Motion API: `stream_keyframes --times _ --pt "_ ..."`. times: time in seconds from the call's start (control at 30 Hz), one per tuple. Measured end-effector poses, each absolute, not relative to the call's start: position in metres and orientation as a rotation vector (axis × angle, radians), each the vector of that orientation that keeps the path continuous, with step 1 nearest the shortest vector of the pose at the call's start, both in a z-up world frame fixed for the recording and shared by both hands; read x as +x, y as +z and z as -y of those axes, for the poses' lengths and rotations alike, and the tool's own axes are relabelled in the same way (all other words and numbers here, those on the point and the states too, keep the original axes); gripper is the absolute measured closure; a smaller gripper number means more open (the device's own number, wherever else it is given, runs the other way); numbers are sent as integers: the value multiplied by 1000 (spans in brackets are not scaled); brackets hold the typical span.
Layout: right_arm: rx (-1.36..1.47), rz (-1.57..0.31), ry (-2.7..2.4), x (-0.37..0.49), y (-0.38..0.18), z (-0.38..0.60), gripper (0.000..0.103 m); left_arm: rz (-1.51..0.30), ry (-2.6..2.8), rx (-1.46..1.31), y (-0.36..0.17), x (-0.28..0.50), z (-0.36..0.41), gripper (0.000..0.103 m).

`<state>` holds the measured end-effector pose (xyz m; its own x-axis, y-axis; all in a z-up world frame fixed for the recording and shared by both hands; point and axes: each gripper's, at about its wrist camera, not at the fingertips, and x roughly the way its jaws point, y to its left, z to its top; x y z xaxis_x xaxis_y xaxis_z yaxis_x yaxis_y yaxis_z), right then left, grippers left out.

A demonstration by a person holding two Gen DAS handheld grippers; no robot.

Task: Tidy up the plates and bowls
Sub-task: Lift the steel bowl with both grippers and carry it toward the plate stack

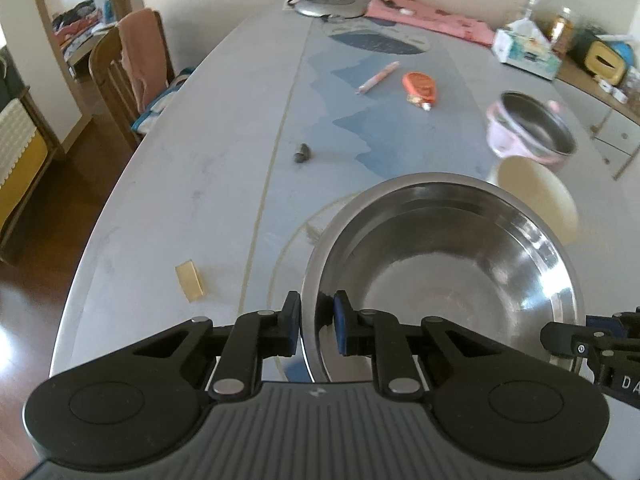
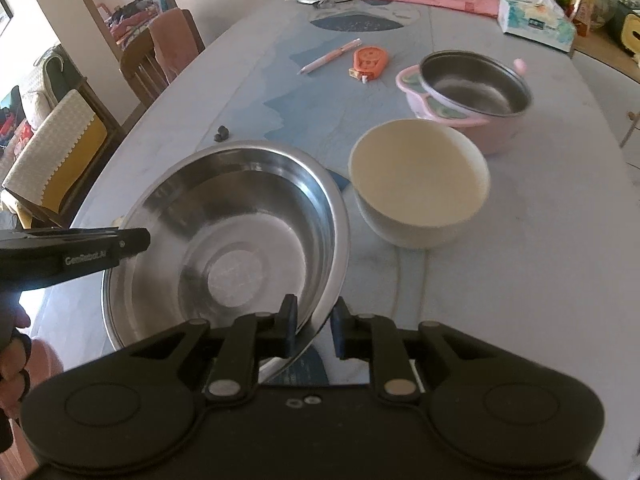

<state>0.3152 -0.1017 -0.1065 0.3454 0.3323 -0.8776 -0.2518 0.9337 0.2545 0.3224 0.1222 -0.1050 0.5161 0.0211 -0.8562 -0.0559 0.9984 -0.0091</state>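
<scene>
A: Claws, status?

B: My left claw [image 1: 316,322] straddles the steel bowl [image 1: 440,280] rim, narrow gap, pads either side; contact unclear. My right claw [image 2: 314,330] likewise at the opposite rim.

A: Count?

B: 3 bowls: 1 steel, 1 cream bowl [image 2: 420,184] just beside, 1 pink bowl [image 2: 472,96] beyond, steel-lined, tilted. All on table [image 2: 520,280].

black left claw [image 1: 317,322]; blue pads [image 1: 341,320]; silver pivot screws; ribbed grey housing
</scene>
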Motion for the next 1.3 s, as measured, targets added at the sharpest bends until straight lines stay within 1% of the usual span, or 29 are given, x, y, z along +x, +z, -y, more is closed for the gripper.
stream_keyframes --times 0.37,0.57,0.9,1.13,1.3 --pt "121 -1143 332 246 -71 161 85 -992 -69 1 -69 252 -69 87" --pt "167 -1150 289 204 -69 198 86 -990 -139 2 -63 215 -39 87" --pt "255 -1190 252 151 -87 247 86 -1024 -226 47 -83 164 9 87" --pt "217 -1193 197 129 -107 269 86 -1046 -273 102 -105 143 46 87" --pt "220 -1221 178 122 -120 281 88 -1111 -287 100 -126 137 58 87"
